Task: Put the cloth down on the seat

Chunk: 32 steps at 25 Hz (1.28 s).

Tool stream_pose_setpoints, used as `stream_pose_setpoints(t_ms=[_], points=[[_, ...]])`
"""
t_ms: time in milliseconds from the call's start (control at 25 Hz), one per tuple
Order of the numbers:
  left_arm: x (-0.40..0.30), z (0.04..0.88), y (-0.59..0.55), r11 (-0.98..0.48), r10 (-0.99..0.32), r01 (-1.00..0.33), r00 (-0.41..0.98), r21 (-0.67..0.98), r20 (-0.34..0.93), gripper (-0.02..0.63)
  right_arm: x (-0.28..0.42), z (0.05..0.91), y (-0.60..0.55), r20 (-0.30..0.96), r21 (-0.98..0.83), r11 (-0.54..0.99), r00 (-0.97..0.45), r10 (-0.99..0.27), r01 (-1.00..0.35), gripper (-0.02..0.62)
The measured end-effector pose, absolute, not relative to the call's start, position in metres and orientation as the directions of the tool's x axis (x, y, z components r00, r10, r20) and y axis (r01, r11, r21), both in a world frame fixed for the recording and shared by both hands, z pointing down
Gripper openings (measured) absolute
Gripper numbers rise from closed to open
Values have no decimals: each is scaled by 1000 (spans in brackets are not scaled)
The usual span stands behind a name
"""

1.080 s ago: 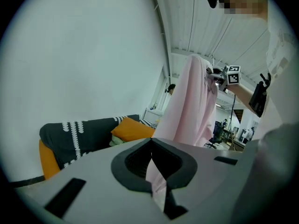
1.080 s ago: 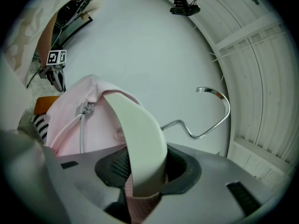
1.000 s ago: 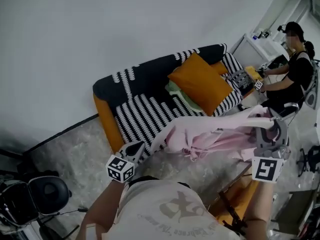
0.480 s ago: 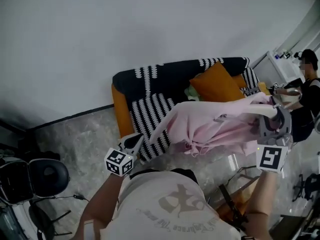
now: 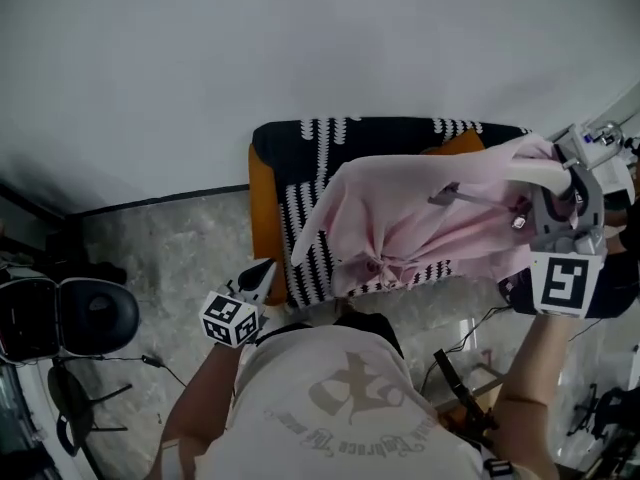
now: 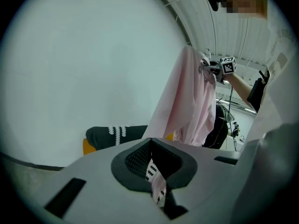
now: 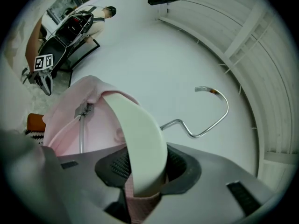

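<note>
Item: pale pink cloth (image 5: 400,218), draped on a cream plastic hanger (image 5: 545,175) with a wire hook.
Location: the cloth is hanging in the air in front of the black-and-white patterned sofa seat (image 5: 305,213), spread between the two claws and not yet resting on it.
Right claw (image 7: 140,174): its jaws are clamping the hanger's broad arm, with a fold of pink fabric caught beneath, and it is holding that end high.
Left claw (image 6: 150,143): its jaws are drawn together at the tips. The cloth's taut lower edge is running straight to them, so it appears to be pinching the bottom corner.
Seat: an orange cushion (image 5: 462,143) is showing behind the cloth at the far end, while the near striped part is lying bare.
Step in hand: judged as the carry, with the cloth lined up over the sofa.
Next move: it is calling for both claws to go forward and down together, then let go once the fabric is lying flat on the bare stripes.
</note>
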<state>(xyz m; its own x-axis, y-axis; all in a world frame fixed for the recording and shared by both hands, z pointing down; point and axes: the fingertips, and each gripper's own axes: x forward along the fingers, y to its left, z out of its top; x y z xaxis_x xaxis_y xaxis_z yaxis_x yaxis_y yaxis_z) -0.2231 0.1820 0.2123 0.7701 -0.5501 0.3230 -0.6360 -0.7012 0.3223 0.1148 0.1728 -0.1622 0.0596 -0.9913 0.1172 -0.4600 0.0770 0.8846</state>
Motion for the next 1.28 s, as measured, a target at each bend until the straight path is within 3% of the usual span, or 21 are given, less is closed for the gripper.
stream_pose_setpoints(t_ms=[720, 1280], points=[[-192, 221, 139, -571, -670, -752, 659, 330, 343, 11, 91, -171, 17, 109, 849, 201, -209, -972, -489, 158], [-196, 214, 138, -495, -734, -816, 576, 298, 360, 11, 83, -198, -46, -44, 847, 95, -246, -968, -523, 158]])
